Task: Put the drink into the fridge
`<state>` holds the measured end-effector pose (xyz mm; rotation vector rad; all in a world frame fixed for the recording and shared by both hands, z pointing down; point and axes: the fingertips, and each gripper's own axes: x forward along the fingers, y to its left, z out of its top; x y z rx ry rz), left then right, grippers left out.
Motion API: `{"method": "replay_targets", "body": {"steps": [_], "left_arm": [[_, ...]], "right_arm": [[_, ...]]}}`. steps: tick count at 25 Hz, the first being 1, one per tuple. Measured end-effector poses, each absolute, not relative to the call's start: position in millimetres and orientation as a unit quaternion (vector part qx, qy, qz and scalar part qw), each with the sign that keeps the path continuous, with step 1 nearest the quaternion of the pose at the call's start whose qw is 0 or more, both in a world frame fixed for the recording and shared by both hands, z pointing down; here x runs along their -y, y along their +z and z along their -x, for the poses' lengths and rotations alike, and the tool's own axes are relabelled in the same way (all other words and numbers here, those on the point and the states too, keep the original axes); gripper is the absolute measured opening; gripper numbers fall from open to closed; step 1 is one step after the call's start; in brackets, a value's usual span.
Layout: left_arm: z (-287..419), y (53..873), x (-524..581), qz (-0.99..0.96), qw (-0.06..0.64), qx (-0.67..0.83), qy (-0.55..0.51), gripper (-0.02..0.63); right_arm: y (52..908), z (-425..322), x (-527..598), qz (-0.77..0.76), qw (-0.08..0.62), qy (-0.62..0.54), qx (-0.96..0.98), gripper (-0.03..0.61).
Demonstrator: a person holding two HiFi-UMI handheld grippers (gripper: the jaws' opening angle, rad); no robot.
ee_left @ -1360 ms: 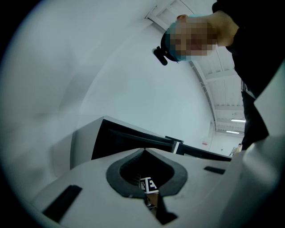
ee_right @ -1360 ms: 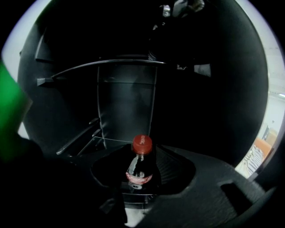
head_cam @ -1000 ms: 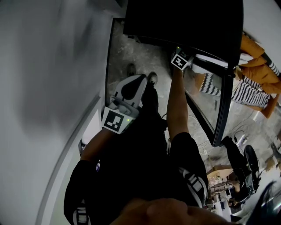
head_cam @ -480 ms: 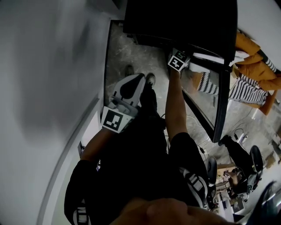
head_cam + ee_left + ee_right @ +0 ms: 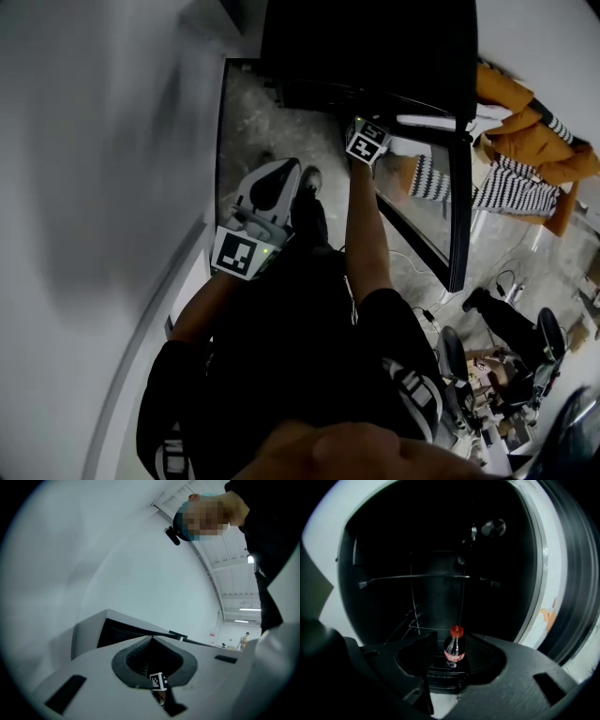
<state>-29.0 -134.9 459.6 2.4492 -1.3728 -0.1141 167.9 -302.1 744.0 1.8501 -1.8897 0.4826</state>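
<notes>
The right tool (image 5: 451,640) is clenched on a red-capped cola bottle (image 5: 454,648), held upright at the mouth of the dark fridge (image 5: 417,541), where a glass shelf (image 5: 412,578) shows only faintly. The head view loses the jaws and bottle in that blackness. It shows just the marker cube (image 5: 367,141) beside the open door (image 5: 459,187). The left tool (image 5: 151,641), jaws closed on nothing, faces a white wall (image 5: 140,573).

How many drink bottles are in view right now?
1: a small dark red-capped cola bottle, between the right gripper's jaws before the open black fridge; its dark interior may hide more.
</notes>
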Motion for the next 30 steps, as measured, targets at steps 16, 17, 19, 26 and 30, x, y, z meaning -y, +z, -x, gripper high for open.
{"method": "replay_targets", "body": {"steps": [16, 17, 19, 26, 30], "left_arm": [[35.7, 410.3, 131.4, -0.86, 0.14, 0.484, -0.083, 0.005], [35.5, 408.0, 130.7, -0.86, 0.141, 0.483, -0.083, 0.005], [35.3, 403.7, 129.7, -0.862, 0.139, 0.481, -0.084, 0.005], [38.0, 393.0, 126.1, -0.864, 0.136, 0.478, -0.083, 0.005], [39.5, 389.3, 121.8, -0.863, 0.138, 0.48, -0.077, 0.005]], "right_arm": [[686.5, -146.1, 249.2, -0.649, 0.209, 0.214, 0.7, 0.115], [683.6, -144.1, 243.9, -0.645, 0.208, 0.216, 0.703, 0.114], [674.9, -141.1, 234.1, -0.64, 0.203, 0.219, 0.707, 0.112], [646.7, -133.3, 203.0, -0.624, 0.195, 0.234, 0.72, 0.109], [626.2, -131.4, 186.4, -0.617, 0.19, 0.241, 0.725, 0.099]]}}
